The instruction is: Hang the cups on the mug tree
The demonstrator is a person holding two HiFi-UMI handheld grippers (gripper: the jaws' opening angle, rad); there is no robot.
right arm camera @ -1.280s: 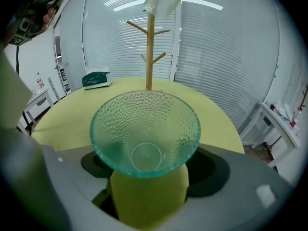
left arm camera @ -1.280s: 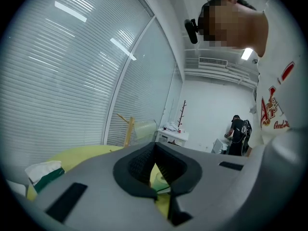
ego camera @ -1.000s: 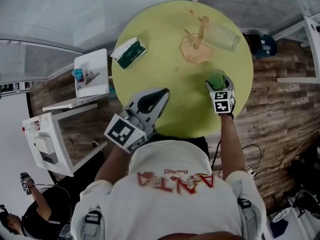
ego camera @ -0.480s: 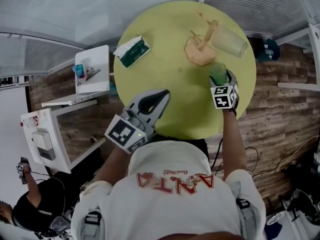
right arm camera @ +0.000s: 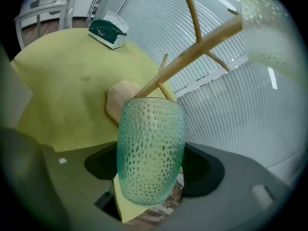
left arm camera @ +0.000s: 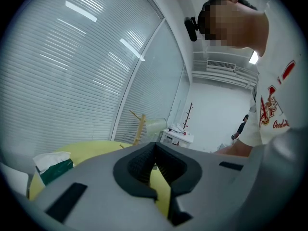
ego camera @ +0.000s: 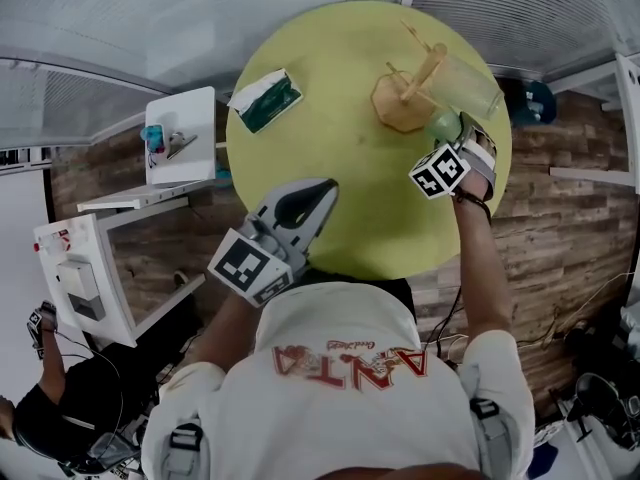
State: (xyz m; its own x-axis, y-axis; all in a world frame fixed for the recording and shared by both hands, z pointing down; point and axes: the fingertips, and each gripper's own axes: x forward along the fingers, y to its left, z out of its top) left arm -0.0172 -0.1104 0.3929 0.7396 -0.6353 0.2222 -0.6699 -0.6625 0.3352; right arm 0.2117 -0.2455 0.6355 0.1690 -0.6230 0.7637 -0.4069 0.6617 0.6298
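Progress, we judge, is about halfway: one pale cup (ego camera: 470, 80) hangs on the mug tree (ego camera: 405, 103), our right claw (right arm camera: 154, 170) pinches the green cup (right arm camera: 150, 143) just beside it, unhooked, and our left claw (left arm camera: 155, 163) hovers pressed together, empty

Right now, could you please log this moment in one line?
right gripper: shut on green cup | near mug tree | left gripper: shut, empty
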